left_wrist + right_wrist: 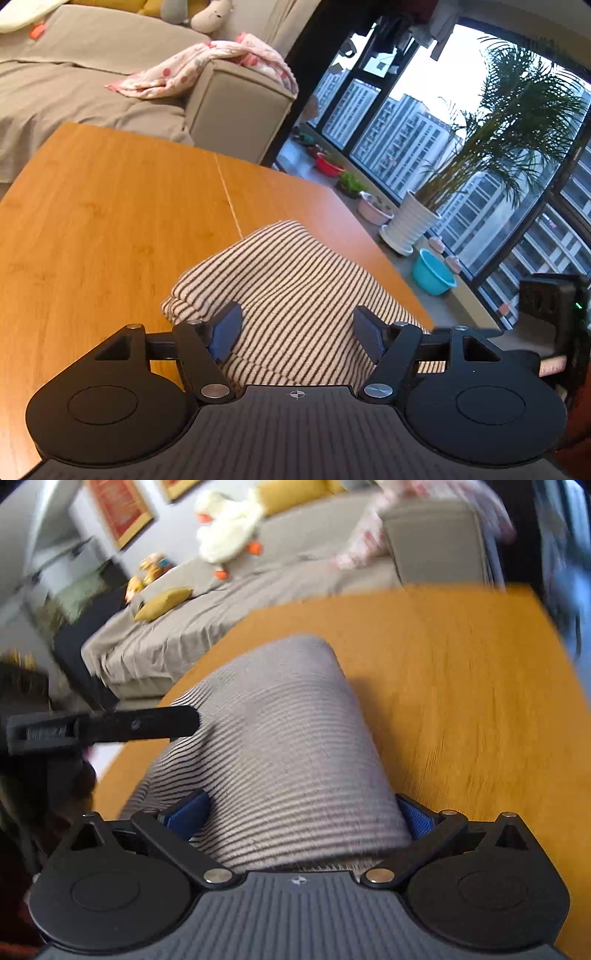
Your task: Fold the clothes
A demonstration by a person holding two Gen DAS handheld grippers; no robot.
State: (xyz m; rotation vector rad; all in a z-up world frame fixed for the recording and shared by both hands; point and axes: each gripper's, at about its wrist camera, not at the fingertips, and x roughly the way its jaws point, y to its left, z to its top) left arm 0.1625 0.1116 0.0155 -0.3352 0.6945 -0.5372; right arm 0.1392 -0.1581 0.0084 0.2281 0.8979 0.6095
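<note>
A cream garment with thin dark stripes (295,280) lies folded on the orange wooden table (110,221). My left gripper (297,330) is open, its blue pads spread wide on either side of the near part of the garment. In the right wrist view the same garment (288,731) runs away from me across the table (461,701). My right gripper (303,818) is open, its blue pads straddling the garment's near end. The left gripper (110,723) reaches in from the left and touches the garment's left edge. The right view is blurred.
A beige sofa (92,85) with a pink spotted cloth (207,66) over its arm stands beyond the table. To the right are a large window, a potted palm (410,221) and a blue basin (432,273). A duck plush (229,528) and yellow cushions lie on the sofa.
</note>
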